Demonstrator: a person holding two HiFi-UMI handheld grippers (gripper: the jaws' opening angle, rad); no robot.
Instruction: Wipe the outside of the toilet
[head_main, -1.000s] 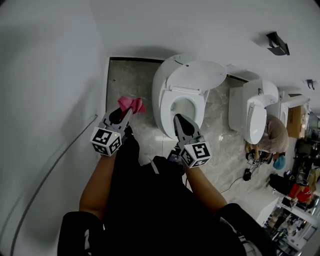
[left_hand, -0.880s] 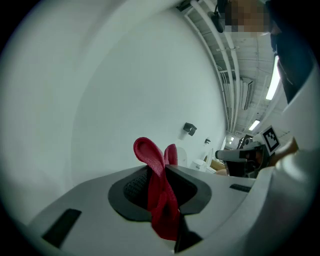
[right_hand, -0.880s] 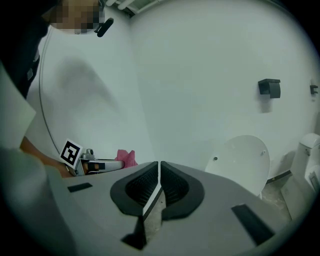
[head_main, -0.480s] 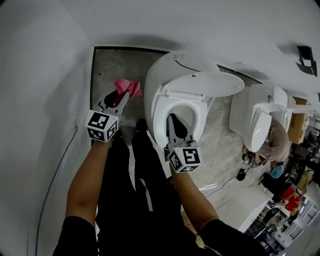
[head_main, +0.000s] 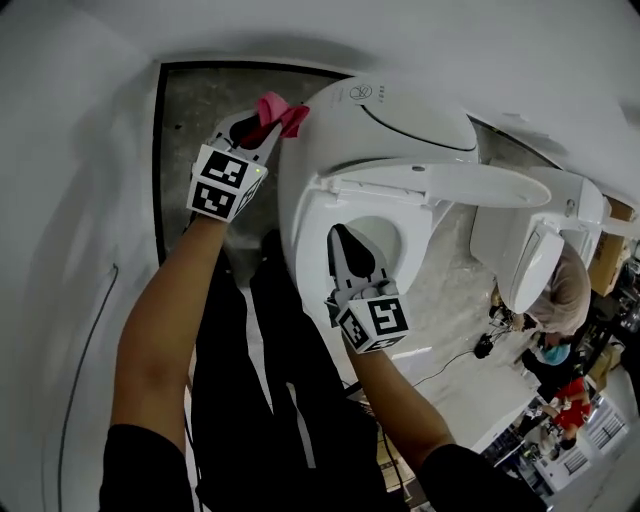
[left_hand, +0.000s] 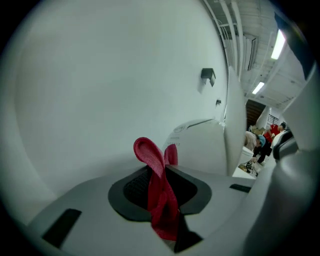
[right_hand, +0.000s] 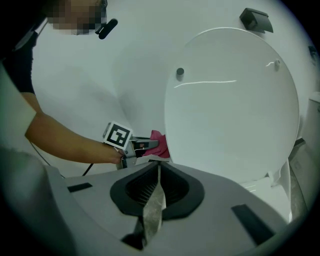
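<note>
In the head view, the left tool (head_main: 262, 125) pinches a pink cloth (head_main: 283, 110) at the upper left flank of the toilet (head_main: 400, 110), near its back, and the cloth seems to touch the shell. The right tool (head_main: 342, 243) hangs over the seat (head_main: 303, 235), below the raised lid (head_main: 450, 182). The floor (head_main: 195, 130) is grey and stone-like. A second toilet (head_main: 530, 250) and a crouching person (head_main: 570, 290) lie well apart to the right.

In the left gripper view, the jaws are clamped on the cloth, with a loose fold standing above them. A plain white wall (left_hand: 100, 75) fills most of the view. The wipe will likely go best if that fold is laid flat on the shell and drawn down in overlapping strokes, so the hard tips never scrape the porcelain.

In the right gripper view, the jaws are pressed together on a thin pale strip (right_hand: 154, 202), and I cannot tell what it is. The lid stands upright ahead. This tool is best kept clear of the bowl.
</note>
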